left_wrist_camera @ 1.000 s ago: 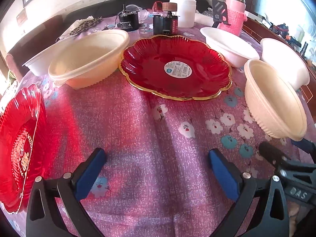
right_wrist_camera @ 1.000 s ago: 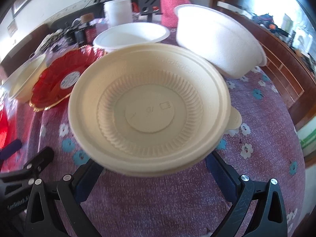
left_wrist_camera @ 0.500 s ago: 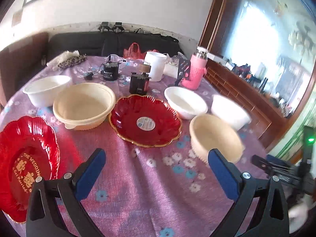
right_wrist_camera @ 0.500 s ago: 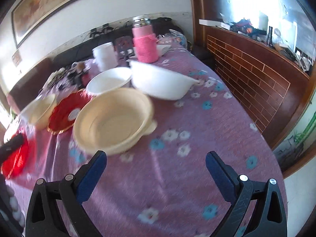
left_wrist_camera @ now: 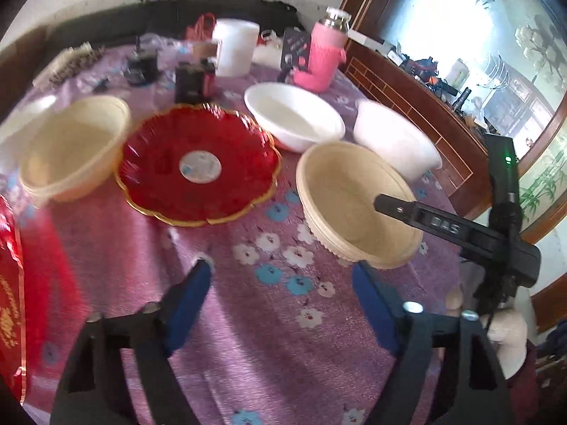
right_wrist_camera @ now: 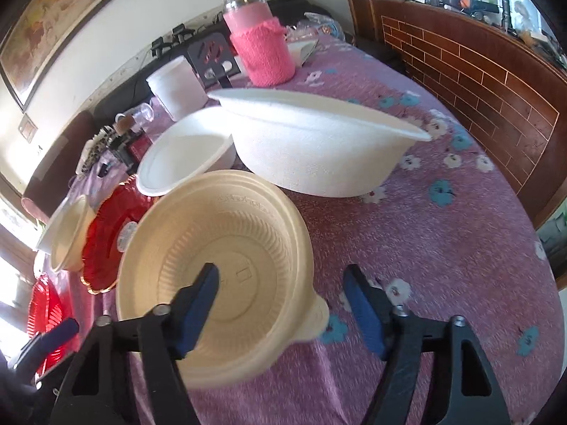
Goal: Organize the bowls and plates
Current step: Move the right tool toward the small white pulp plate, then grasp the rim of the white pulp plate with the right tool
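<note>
On the purple flowered tablecloth [left_wrist_camera: 269,336] the dishes can be counted from the left wrist view: two red plates, two cream bowls and three white bowls. One red plate [left_wrist_camera: 198,164], gold-rimmed with a round sticker at its centre, lies in the middle of the table; the second red plate [left_wrist_camera: 9,301] is cut off at the left edge. A cream bowl [left_wrist_camera: 72,145] sits just left of the central plate, and behind it a pale rim [left_wrist_camera: 24,113] shows that seems to be a third white bowl, though blur makes this unsure. Right of the plate stand a white bowl [left_wrist_camera: 294,117], another white bowl [left_wrist_camera: 397,138] farther right, and the near cream bowl [left_wrist_camera: 354,202] in front of them.

The left gripper [left_wrist_camera: 283,294] hangs above bare cloth; its jaws have just been closing, now at a middling gap with nothing between them.

The right gripper [right_wrist_camera: 283,294] straddles the near cream bowl's [right_wrist_camera: 216,255] right rim: its left finger [right_wrist_camera: 198,304] is inside the bowl, its right finger [right_wrist_camera: 365,311] outside over the cloth. Its jaws have just been closing too, yet the pads do not press the wall. A small tab juts from that rim between the fingers.

At the far edge stand one pink-sleeved flask [right_wrist_camera: 258,39] and one white tub [right_wrist_camera: 177,86].
</note>
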A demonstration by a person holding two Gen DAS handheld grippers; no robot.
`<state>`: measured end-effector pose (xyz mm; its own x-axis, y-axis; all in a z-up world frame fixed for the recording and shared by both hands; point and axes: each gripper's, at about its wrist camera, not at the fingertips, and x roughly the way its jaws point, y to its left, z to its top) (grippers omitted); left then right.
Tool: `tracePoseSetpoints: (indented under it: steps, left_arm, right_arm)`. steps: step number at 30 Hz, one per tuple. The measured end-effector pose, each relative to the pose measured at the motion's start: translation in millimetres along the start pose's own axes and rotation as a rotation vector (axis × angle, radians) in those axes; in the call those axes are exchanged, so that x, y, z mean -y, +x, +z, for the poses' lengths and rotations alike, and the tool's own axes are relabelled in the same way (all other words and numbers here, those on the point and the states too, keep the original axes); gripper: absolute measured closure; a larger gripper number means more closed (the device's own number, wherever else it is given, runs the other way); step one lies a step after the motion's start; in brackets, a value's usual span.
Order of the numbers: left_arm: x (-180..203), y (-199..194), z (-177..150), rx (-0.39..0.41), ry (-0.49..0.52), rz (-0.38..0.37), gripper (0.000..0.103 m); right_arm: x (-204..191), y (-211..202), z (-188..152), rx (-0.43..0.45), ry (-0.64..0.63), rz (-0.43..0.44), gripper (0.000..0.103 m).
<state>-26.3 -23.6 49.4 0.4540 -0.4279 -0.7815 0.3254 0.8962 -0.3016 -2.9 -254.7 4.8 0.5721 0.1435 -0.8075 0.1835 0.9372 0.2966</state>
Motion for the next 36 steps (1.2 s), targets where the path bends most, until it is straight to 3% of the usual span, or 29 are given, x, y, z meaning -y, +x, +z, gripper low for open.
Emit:
tracePoseSetpoints:
  steps: [1,2,8,14,18,20,22,30,33,36]
  left_arm:
    - [-0.9,2.3,-0.5,-0.012,-0.009,-0.009,0.038]
    - [-2.6,4.7,-0.5,-0.025,-0.02,-0.012,0.038]
    - [-7.8,14.5,-1.3,-0.059,-0.062,-0.038,0.038]
    - [-0.5,19.3,-5.9,-0.078,-0.051,-0.053,0.038]
    - [0.6,14.5,-10.4,-0.075,-0.038,-0.044,0.038]
    - [-3.6,6.6,-12.3,-0.062,-0.045,-0.042,0.038]
    - [-10.6,-3.3,-11.9,-0.05,-0.058,-0.047,0.038]
    - [-41.4,-48.3,29.3,0.038,-0.063,0.013,0.038]
    - [-59.8,-55.9,51.8,0.064,-0.075,0.074,0.032]
    - [-72.2,-48.0,64.1,0.016,-0.081,0.114,0.031]
  right_arm:
    - [1.2,5.4,-0.4,-0.027,0.007,0.014,0.072]
    - [2.4,9.5,-1.7,-0.049,0.012,0.024,0.077]
    - [5.0,-0.6,-9.1,-0.076,0.004,0.107,0.081]
    - [-3.2,-14.5,-28.4,-0.136,-0.046,0.159,0.082]
    - [-14.8,-25.3,-46.1,-0.192,-0.101,0.239,0.081]
    - [-19.2,-32.1,-50.3,-0.182,-0.125,0.22,0.077]
    - [-23.6,-44.5,-49.2,-0.148,-0.161,0.19,0.063]
    - [-46.7,-81.4,-1.6,-0.01,-0.208,0.18,0.061]
    - [-60.2,-70.0,22.8,-0.016,-0.215,0.191,0.061]
    - [-77.6,-49.1,37.5,-0.066,-0.227,0.226,0.061]
